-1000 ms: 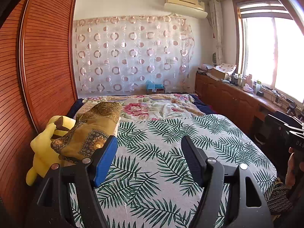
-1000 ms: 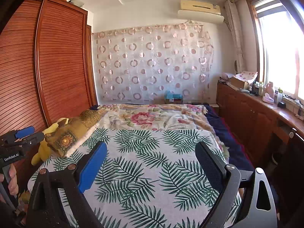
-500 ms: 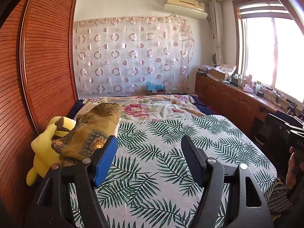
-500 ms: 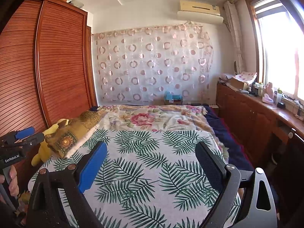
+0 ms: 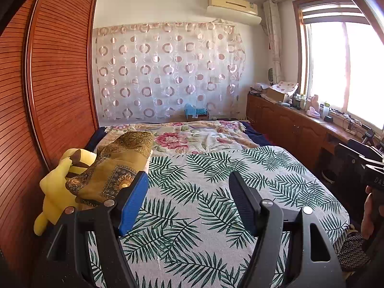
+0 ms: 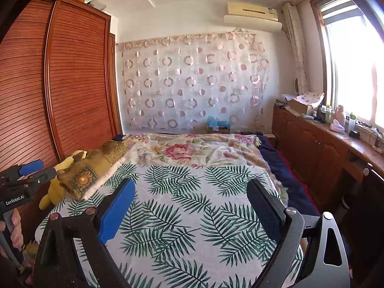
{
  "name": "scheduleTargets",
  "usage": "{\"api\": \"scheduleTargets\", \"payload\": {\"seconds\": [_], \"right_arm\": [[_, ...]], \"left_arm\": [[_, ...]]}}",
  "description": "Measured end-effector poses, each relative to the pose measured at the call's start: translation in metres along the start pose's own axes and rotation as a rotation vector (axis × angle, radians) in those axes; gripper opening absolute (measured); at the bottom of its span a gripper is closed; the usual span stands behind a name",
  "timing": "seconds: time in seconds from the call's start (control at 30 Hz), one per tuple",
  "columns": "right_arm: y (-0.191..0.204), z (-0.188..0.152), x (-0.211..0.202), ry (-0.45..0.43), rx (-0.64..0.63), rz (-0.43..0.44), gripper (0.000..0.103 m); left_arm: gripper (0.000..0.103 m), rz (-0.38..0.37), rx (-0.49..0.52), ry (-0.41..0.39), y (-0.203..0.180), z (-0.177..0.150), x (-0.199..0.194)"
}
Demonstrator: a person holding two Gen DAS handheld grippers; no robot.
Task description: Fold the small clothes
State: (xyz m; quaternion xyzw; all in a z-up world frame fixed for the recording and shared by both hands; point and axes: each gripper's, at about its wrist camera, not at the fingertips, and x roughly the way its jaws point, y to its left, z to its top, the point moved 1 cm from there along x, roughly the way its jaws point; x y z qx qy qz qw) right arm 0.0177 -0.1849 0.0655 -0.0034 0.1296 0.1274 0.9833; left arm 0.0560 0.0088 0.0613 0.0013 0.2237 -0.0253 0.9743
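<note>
No small garment shows in either view. A bed with a palm-leaf sheet (image 5: pixel 211 192) fills the middle of both views; it also shows in the right wrist view (image 6: pixel 192 204). My left gripper (image 5: pixel 188 180) is open and empty, held above the near part of the sheet. My right gripper (image 6: pixel 190 187) is open and empty, also above the sheet. The left gripper's body shows at the left edge of the right wrist view (image 6: pixel 21 184); the right gripper's body shows at the right edge of the left wrist view (image 5: pixel 367 168).
A gold patterned pillow (image 5: pixel 115 168) lies on a yellow plush toy (image 5: pixel 55 192) at the bed's left edge, by a wooden slatted wardrobe (image 5: pixel 48 96). A floral quilt (image 5: pixel 192 139) covers the far half. A wooden cabinet (image 5: pixel 288 124) with clutter runs under the window on the right.
</note>
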Motion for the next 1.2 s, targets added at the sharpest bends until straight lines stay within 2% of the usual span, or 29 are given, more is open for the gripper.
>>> {"api": "scheduleTargets", "payload": {"seconds": [1.2], "right_arm": [[-0.0051,-0.002,-0.0016,-0.007,-0.004,0.001,0.095]], "left_arm": [[0.07,0.0,0.001,-0.003,-0.0003,-0.0023,0.0002]]}}
